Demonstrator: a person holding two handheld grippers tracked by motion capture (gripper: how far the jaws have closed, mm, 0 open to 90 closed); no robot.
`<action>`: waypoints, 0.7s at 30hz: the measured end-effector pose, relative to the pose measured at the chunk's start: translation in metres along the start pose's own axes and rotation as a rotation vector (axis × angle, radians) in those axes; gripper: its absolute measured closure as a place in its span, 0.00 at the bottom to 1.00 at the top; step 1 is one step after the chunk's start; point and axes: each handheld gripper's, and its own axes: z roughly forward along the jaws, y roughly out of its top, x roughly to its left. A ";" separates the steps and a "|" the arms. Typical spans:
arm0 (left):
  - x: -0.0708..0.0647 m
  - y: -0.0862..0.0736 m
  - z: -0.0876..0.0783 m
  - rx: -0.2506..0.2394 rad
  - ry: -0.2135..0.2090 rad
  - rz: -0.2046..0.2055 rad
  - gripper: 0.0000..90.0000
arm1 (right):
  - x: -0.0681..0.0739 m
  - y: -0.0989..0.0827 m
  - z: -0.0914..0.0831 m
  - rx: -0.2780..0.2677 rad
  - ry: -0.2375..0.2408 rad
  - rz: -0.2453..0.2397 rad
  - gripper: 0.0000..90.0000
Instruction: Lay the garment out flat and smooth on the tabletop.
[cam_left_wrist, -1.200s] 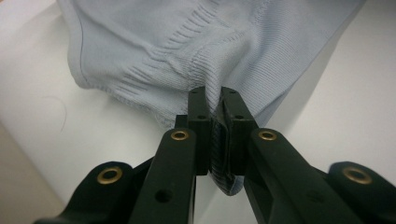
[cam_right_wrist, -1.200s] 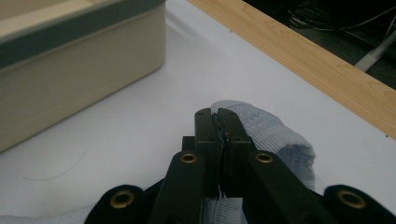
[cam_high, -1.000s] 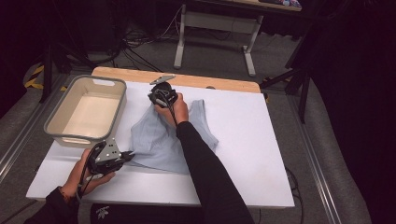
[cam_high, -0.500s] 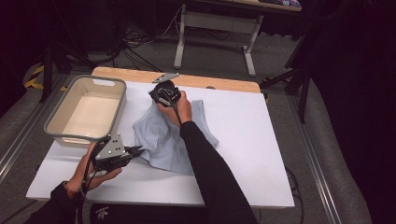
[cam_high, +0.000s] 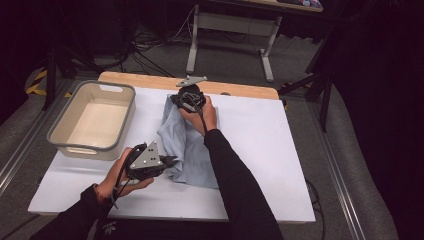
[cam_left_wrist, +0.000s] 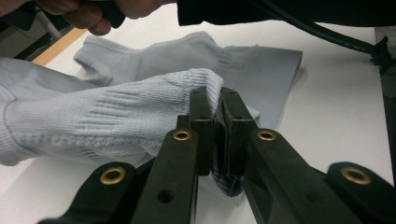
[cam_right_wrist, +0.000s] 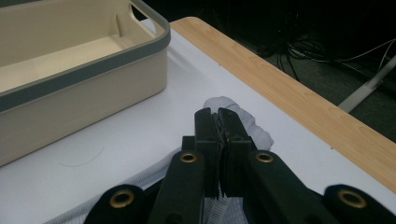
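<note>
— Pale blue knit, ribbed at the hem: that's a single sweater lying rumpled on the white table top, between the two grippers. Any label or writing on it?

— None that I can read. No brand shows on the garment, on the bin or on the grippers.

— What is the left gripper doing?

— Its jaws are pressed together on a ribbed edge of the sweater; in the left gripper view the knit is pinched right between the black pads and bunches out to the left. From the high view that gripper sits at the near left edge of the cloth, with its grey three-cornered plate on top.

— And the right gripper?

— Also clamped on the sweater. In the right gripper view a small fold of the pale knit pokes out past the closed tips. From above it is at the far end of the garment, near the wooden strip along the table's far edge.

— Counts?

— One sweater, two grippers, one cream plastic bin with a grey rim, standing at the table's left, just beside the cloth but apart from it.

— Where does the sweater lie relative to the bin?

— To its right, roughly mid-table, stretched from the far gripper toward the near one.
</note>
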 end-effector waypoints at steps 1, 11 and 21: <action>0.000 0.002 0.003 0.002 -0.007 0.002 0.95 | -0.003 -0.001 -0.004 -0.006 0.000 0.009 0.97; -0.006 0.019 0.027 0.000 -0.045 0.045 0.95 | -0.020 -0.013 -0.030 -0.028 -0.030 0.023 0.97; -0.011 0.031 0.048 0.014 -0.072 0.076 0.95 | -0.038 -0.030 -0.053 -0.026 -0.077 0.027 0.97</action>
